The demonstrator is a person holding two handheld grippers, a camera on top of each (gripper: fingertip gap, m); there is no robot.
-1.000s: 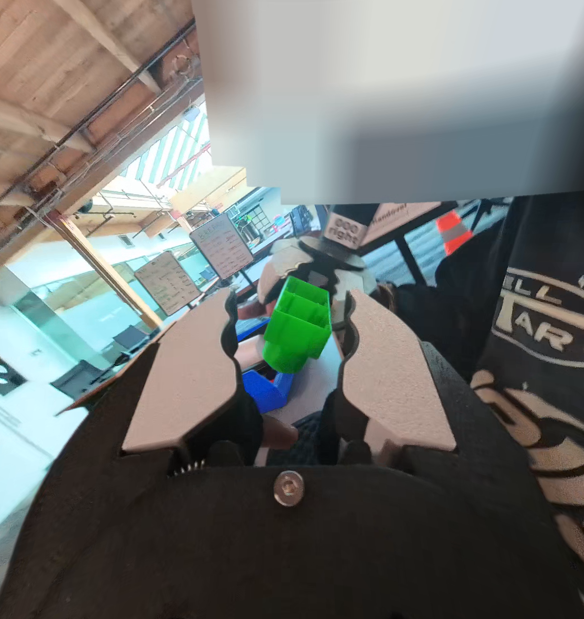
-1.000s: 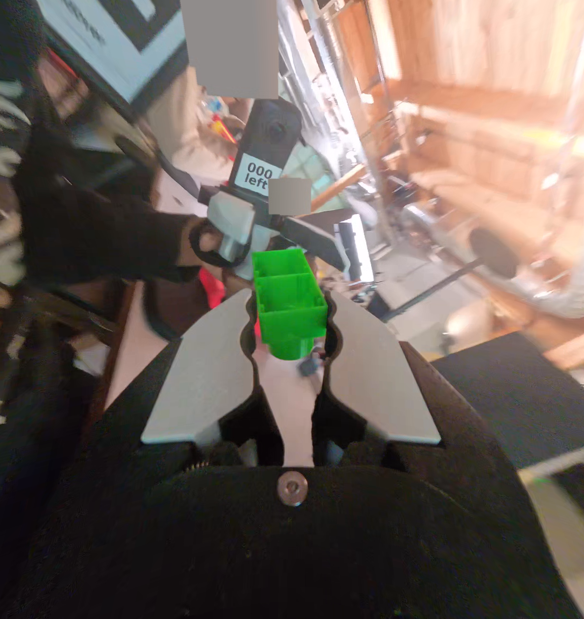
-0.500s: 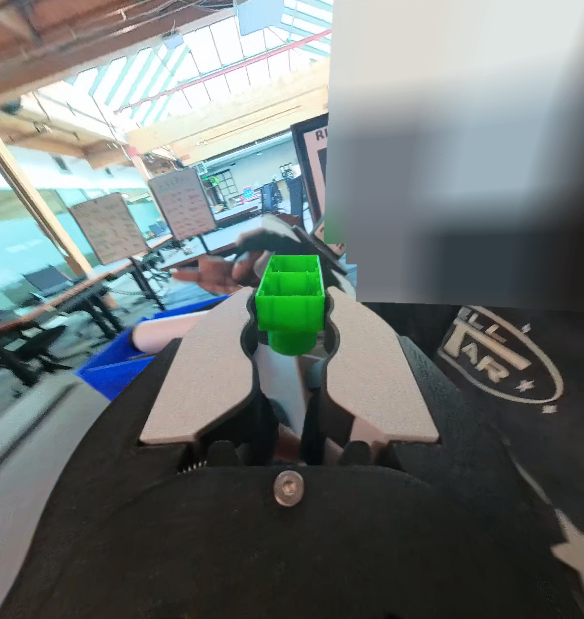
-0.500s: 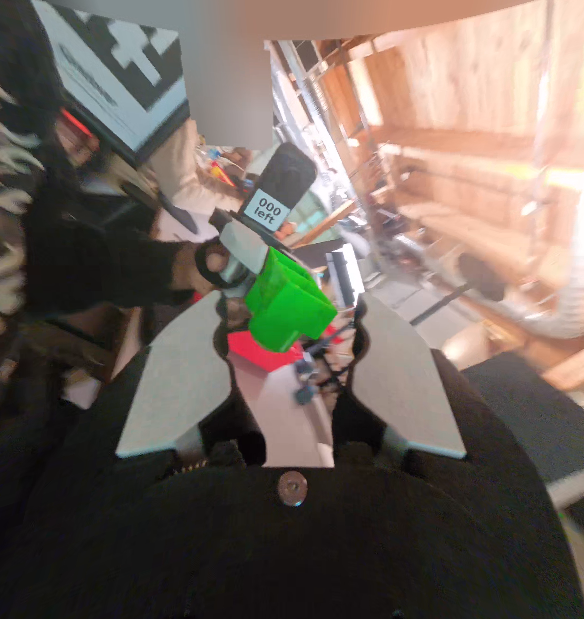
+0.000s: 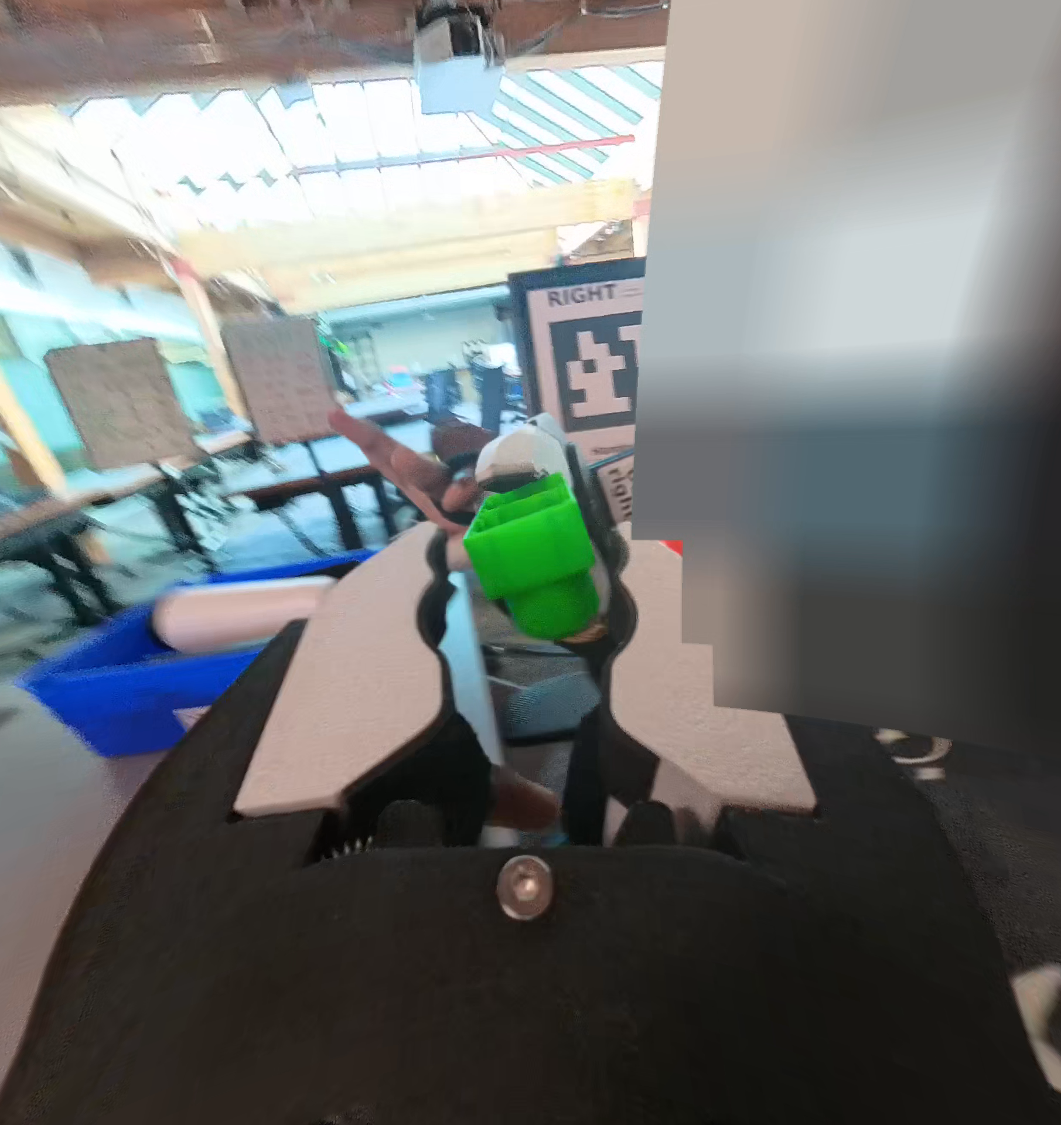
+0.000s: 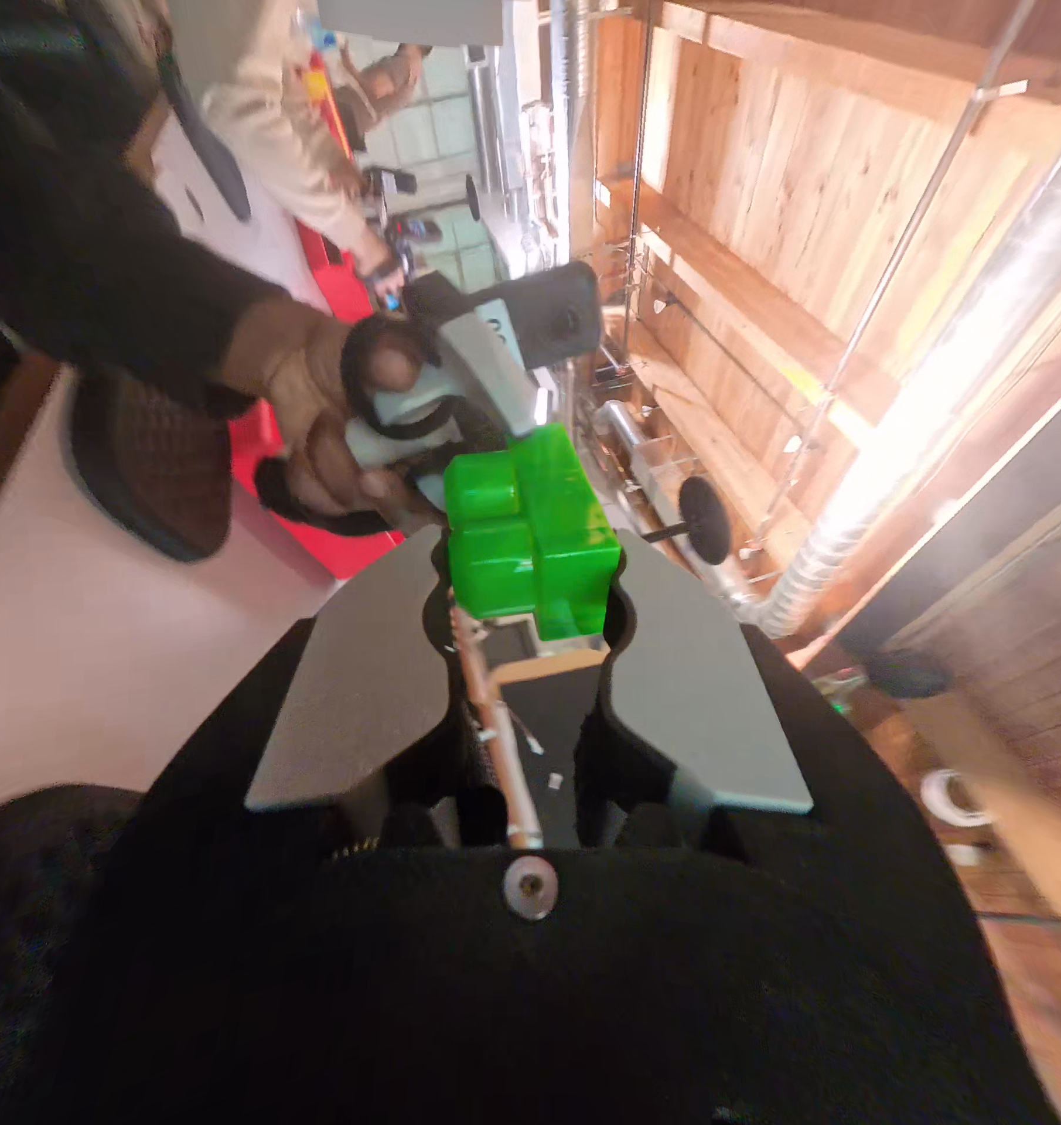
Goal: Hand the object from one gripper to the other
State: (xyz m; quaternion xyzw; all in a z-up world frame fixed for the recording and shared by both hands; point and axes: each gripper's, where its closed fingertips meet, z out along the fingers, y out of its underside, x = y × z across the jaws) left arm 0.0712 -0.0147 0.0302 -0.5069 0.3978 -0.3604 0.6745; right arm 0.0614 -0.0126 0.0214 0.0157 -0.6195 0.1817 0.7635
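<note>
The green block (image 5: pixel 534 560) is bright plastic with a square hollow top and a round peg below. In the left wrist view it sits tilted between my left gripper's (image 5: pixel 528 542) fingertips, with a gap on its left side; the jaws are apart and not clamping it. A grey finger of the right gripper (image 5: pixel 515 459) lies on the block's far end. In the right wrist view the green block (image 6: pixel 528 542) fills the gap between my right gripper's (image 6: pixel 529 539) fingertips, which press on both its sides. The left gripper (image 6: pixel 485 377), held by a hand (image 6: pixel 308 426), is just behind the block.
A blue bin (image 5: pixel 120 688) holding a white roll (image 5: pixel 235 609) stands to the left on the table. A red bin (image 6: pixel 333 536) sits on the white table (image 6: pixel 89 609) behind the hand. A person in black clothing is close on the right.
One second ago the right gripper held the block; half a second ago the left was shut on it and the right open. Now the right has closed on it and the left has opened.
</note>
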